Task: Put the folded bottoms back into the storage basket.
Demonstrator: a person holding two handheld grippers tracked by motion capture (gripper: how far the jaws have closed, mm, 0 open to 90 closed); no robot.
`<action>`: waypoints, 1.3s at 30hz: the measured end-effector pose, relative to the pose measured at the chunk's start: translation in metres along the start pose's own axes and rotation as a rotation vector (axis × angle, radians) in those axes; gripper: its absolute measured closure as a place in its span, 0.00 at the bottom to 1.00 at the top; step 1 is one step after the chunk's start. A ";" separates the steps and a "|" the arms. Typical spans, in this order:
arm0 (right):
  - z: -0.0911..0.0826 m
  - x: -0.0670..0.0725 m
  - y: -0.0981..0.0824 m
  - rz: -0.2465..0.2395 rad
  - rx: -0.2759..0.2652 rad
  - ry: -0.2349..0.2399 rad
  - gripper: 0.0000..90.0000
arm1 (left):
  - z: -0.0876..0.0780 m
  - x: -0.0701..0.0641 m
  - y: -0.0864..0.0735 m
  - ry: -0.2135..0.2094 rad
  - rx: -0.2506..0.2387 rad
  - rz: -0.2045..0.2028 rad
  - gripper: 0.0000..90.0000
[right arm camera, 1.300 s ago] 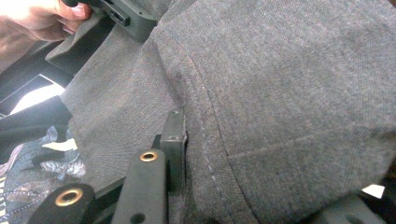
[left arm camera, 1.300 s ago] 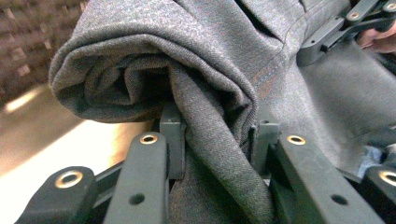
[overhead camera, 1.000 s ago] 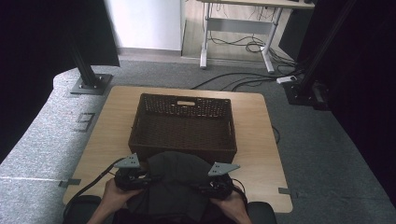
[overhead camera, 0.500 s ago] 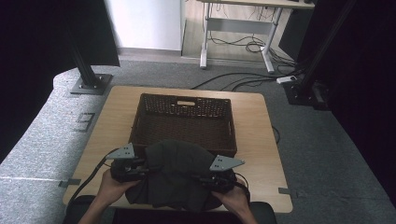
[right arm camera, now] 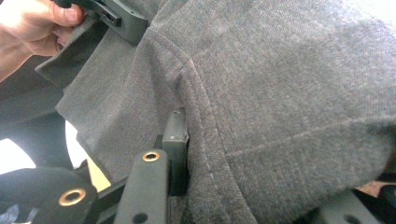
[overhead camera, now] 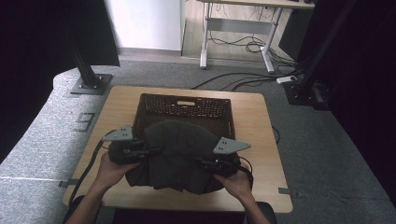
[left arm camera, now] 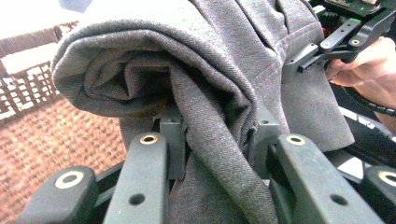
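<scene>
A dark grey folded garment (overhead camera: 176,154) hangs between my two grippers over the front of the wooden table (overhead camera: 256,135). Its far edge overlaps the near rim of a dark wicker basket (overhead camera: 187,106). My left gripper (overhead camera: 148,151) holds the garment's left side; in the left gripper view the left gripper (left arm camera: 212,137) is shut on a thick fold of the grey cloth (left arm camera: 187,56). My right gripper (overhead camera: 201,162) holds the right side. In the right gripper view the cloth (right arm camera: 280,84) drapes over the right gripper (right arm camera: 201,154) and hides one jaw.
The basket's woven floor (left arm camera: 42,140) looks empty. Bare tabletop lies left and right of the basket. Black stand bases (overhead camera: 88,84) sit on the grey carpet beyond the table, and cables (overhead camera: 243,77) run on the floor behind it.
Both grippers have lifted the garment and carried it away from the person, from the table's front edge toward the basket; its far edge now covers the basket's near rim.
</scene>
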State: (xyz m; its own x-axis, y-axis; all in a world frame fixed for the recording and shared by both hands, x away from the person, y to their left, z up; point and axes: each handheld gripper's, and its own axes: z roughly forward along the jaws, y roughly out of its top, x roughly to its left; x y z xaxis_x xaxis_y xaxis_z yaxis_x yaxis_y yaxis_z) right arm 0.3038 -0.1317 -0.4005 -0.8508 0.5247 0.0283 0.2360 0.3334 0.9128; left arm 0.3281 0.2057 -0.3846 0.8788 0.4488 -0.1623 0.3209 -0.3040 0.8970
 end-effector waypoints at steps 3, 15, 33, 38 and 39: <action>-0.002 -0.005 0.013 -0.014 -0.008 -0.012 0.70 | -0.003 0.004 0.012 0.006 -0.010 0.009 0.74; 0.005 -0.033 0.057 -0.043 -0.015 -0.070 0.70 | -0.002 0.029 0.054 0.065 -0.032 0.036 0.74; 0.035 -0.084 0.085 -0.064 -0.008 -0.169 0.70 | 0.025 0.086 0.082 0.102 -0.063 0.033 0.74; 0.050 -0.099 0.077 -0.040 0.015 -0.184 0.70 | 0.039 0.101 0.077 0.110 -0.036 0.022 0.74; 0.052 -0.101 0.075 -0.036 0.018 -0.185 0.70 | 0.043 0.104 0.075 0.112 -0.025 0.019 0.74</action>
State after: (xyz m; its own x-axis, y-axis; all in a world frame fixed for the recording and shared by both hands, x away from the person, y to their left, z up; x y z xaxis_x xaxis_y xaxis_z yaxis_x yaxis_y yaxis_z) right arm 0.4324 -0.1185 -0.3559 -0.7586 0.6464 -0.0812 0.2168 0.3681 0.9042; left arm 0.4588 0.1932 -0.3520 0.8394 0.5343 -0.0993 0.2939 -0.2927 0.9099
